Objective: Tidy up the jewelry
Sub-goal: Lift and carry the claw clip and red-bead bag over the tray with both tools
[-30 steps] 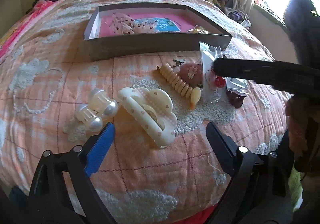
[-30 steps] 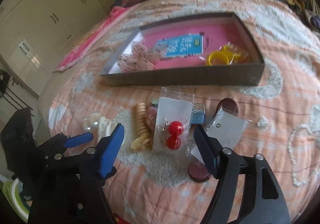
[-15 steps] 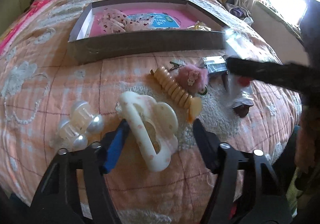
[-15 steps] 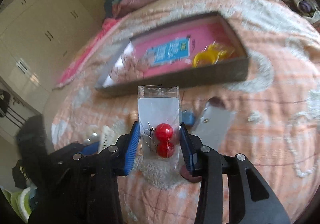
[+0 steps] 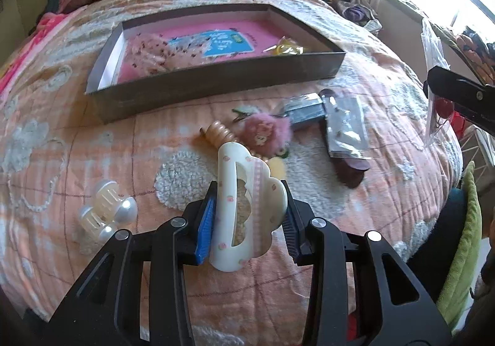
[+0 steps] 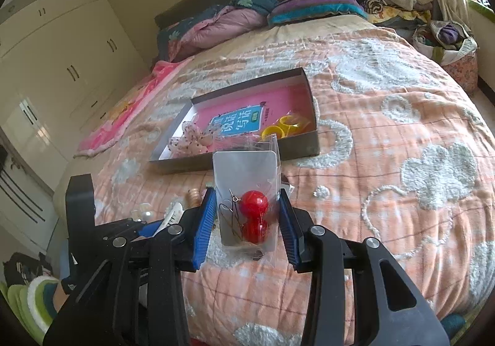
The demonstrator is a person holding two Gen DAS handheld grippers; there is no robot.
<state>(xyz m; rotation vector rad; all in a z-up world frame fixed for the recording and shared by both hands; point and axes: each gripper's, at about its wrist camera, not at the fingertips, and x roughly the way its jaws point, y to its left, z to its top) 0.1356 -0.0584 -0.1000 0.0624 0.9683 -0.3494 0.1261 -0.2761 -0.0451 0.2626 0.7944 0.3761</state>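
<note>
My left gripper (image 5: 247, 216) is shut on a large cream claw hair clip (image 5: 244, 207) and holds it above the bedspread. My right gripper (image 6: 247, 219) is shut on a clear packet of red ball earrings (image 6: 247, 207), lifted off the bed; it also shows at the right edge of the left wrist view (image 5: 436, 92). A grey box with a pink floor (image 5: 216, 83) lies ahead, also in the right wrist view (image 6: 306, 145), holding a floral scrunchie (image 5: 148, 52) and yellow rings (image 6: 278, 129).
On the bedspread lie a pearl claw clip (image 5: 105, 213), a beige spiral hair tie (image 5: 219, 134), a pink fluffy clip (image 5: 266, 132), a clear packet (image 5: 345, 126) and a dark red disc (image 5: 352, 169). Pillows and clothes pile up at the headboard (image 6: 278, 9). A wardrobe (image 6: 46, 67) stands left.
My left gripper has closed on the cream claw clip and lifted it. My right gripper has raised the earring packet higher off the bed, away from the other items.
</note>
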